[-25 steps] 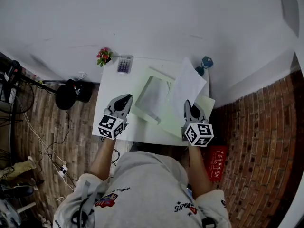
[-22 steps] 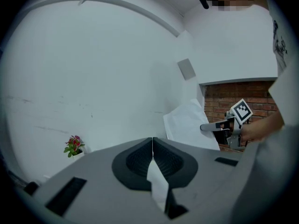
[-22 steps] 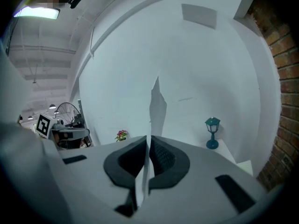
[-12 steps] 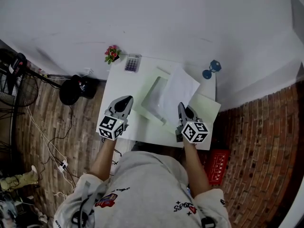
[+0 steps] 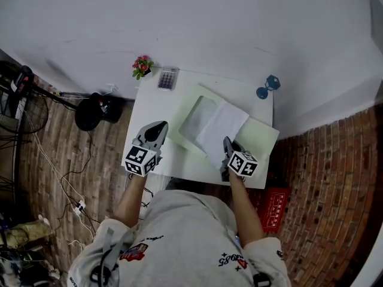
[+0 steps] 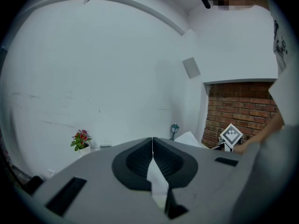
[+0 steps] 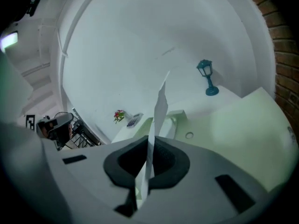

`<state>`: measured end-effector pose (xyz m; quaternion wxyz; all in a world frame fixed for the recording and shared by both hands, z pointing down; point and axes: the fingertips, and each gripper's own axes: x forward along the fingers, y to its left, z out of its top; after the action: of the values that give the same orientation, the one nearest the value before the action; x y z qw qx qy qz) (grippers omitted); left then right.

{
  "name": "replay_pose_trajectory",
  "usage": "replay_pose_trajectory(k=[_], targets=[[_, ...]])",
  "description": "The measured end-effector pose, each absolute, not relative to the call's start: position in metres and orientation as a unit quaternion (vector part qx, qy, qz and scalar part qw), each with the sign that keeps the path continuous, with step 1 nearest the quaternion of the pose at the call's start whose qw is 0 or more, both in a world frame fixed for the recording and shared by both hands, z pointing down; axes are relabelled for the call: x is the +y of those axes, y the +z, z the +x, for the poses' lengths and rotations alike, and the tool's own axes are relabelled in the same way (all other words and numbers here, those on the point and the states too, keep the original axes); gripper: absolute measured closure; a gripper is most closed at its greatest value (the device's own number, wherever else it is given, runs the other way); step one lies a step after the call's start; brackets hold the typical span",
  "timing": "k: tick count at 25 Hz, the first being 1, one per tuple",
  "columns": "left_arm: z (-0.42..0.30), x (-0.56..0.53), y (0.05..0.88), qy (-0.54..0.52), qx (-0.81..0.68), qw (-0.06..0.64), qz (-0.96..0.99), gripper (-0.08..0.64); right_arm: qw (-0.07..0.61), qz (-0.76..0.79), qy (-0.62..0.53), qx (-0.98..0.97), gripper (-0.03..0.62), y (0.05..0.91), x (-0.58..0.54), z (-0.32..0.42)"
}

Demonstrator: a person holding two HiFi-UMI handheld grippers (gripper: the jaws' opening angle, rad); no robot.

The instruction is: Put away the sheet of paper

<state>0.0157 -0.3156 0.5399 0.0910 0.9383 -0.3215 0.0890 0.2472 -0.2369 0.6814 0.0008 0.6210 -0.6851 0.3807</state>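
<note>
An open light green folder [image 5: 261, 137] lies on the white table [image 5: 157, 103], with a clear pocket [image 5: 196, 113] in its left half. My right gripper [image 5: 227, 142] is shut on the near edge of the white sheet of paper [image 5: 222, 126], which slants low over the middle of the folder. In the right gripper view the sheet [image 7: 161, 101] stands edge-on, pinched in the right gripper [image 7: 150, 143], with the folder [image 7: 243, 120] beneath. My left gripper [image 5: 158, 126] hovers over the table's front left, apart from the folder; its jaws [image 6: 152, 141] meet at the tips and hold nothing.
At the table's far edge stand a small flower pot [image 5: 142, 67], a calculator [image 5: 168, 78] and a teal lantern ornament [image 5: 267, 86]. A white wall rises behind. On the brick floor are a black object [image 5: 94, 113] on the left and a red crate [image 5: 275, 207] on the right.
My right gripper has sunk toward the table with the sheet, which has tipped from nearly upright to low over the folder. The left gripper has hardly moved.
</note>
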Motion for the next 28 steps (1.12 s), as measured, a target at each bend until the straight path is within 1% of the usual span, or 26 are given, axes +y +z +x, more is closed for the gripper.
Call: replay_pose_trajectory(k=[5,10,19,24,28], targets=[[0.016,-0.318,0.542,0.091,-0.320,0.092,0.939,0.537,0.010,0.628,0.433,-0.647,0.594,0.715,-0.224,0.257],[0.014,-0.318,0.545,0.096,-0.321,0.095,0.937,0.537,-0.004,0.632,0.476,-0.612,0.593,0.736,-0.220,0.270],[0.001,-0.321,0.551,0.100,-0.338,0.101,0.930,0.537,0.005,0.620,0.468,-0.630,0.594,0.741,-0.236,0.267],[-0.007,-0.324,0.552,0.101,-0.350,0.102,0.926,0.537,-0.021,0.607,0.500,-0.617,0.593,0.749,-0.250,0.265],[-0.012,-0.327,0.552,0.101,-0.357,0.102,0.923,0.537,-0.028,0.602,0.512,-0.612,0.594,0.754,-0.261,0.260]])
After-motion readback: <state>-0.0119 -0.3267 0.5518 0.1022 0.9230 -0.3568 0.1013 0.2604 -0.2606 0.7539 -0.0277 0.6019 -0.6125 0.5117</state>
